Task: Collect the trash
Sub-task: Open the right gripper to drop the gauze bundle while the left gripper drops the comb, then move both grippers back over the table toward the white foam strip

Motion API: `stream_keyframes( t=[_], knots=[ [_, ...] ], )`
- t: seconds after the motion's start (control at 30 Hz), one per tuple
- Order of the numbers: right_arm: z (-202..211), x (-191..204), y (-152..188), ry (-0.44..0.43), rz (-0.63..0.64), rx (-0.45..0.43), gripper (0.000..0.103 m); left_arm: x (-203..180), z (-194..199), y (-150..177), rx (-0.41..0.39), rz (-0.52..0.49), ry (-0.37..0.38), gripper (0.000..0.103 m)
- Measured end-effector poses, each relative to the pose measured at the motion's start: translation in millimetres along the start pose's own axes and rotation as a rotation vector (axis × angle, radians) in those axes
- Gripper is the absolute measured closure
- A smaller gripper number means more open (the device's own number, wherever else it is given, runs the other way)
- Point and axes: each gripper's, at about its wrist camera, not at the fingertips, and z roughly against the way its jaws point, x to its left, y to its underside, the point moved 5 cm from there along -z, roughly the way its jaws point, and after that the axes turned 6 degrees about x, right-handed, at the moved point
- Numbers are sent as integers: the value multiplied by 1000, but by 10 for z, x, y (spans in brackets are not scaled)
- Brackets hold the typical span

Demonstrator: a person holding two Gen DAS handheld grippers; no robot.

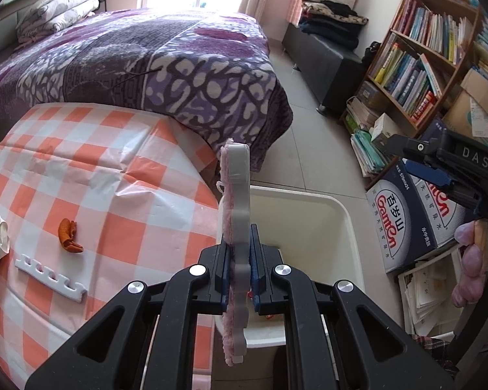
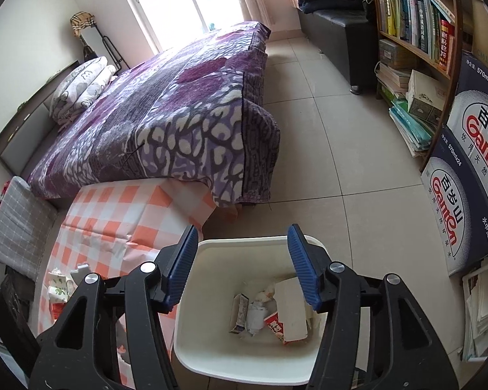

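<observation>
— What did the left gripper [image 1: 240, 276] have?

— It was clamped on a grey foam strip with pink fuzz [image 1: 237, 214], held upright at centre frame, over the near rim of the white bin [image 1: 348, 227].

— And the right gripper [image 2: 244, 268]?

— Spread wide with nothing in it, above the bin [image 2: 192, 331]; cartons and paper [image 2: 270, 308] lay inside. An orange peel [image 1: 69, 236] and a white notched strip [image 1: 50, 278] sat lower left on the checked desk [image 1: 120, 178].

**Everything placed around the bin**

The white plastic trash bin [image 2: 192, 334] stands on the tiled floor, just right of the checked-cloth table [image 1: 114, 175]. Cartons and crumpled paper [image 2: 270, 312] lie in it. Behind it: the purple-blanketed bed [image 2: 185, 113]. To its right: stacked water-bottle boxes [image 2: 465, 201].
</observation>
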Motion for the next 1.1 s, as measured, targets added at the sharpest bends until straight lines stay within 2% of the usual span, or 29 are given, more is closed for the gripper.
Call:
stream_keyframes(
  t=[0.23, 0.3, 0.33, 0.37, 0.43, 0.47, 0.57, 0.63, 0.77, 0.93, 1.0, 1.07, 1.1],
  knots=[
    [34, -278, -84, 15, -80, -15, 39, -385, -180, 94, 49, -65, 56, 92],
    [35, -335, -96, 16, -102, -17, 32, -476, -208, 126, 61, -79, 78, 92],
    [33, -357, -100, 16, -114, -17, 30, -509, -223, 140, 70, -84, 86, 89],
    [27, -368, -107, 14, -122, -15, 28, -531, -234, 154, 78, -86, 93, 82],
    [4, -377, -117, 7, -139, -7, 22, -535, -246, 179, 85, -80, 84, 49],
    [-14, -377, -117, 5, -152, -2, 18, -516, -241, 185, 81, -72, 78, 43],
    [-62, -352, -109, -1, -162, 19, 15, -400, -236, 176, 91, -42, 47, 38],
    [-110, -305, -96, -2, -162, 33, 13, -239, -227, 160, 89, 4, 6, 35],
    [-210, -159, -53, -7, -147, 69, 13, 206, -230, 137, 100, 119, -89, 34],
    [-338, 88, 3, -19, -117, 109, 13, 936, -211, 170, 126, 328, -228, 34],
    [-377, 193, 32, -21, -99, 120, 12, 1280, -161, 217, 120, 434, -312, 33],
    [-419, 305, 58, -23, -80, 132, 11, 1619, -124, 292, 118, 544, -378, 22],
    [-444, 362, 72, -23, -69, 139, 11, 1795, -108, 342, 118, 606, -410, 21]
  ],
)
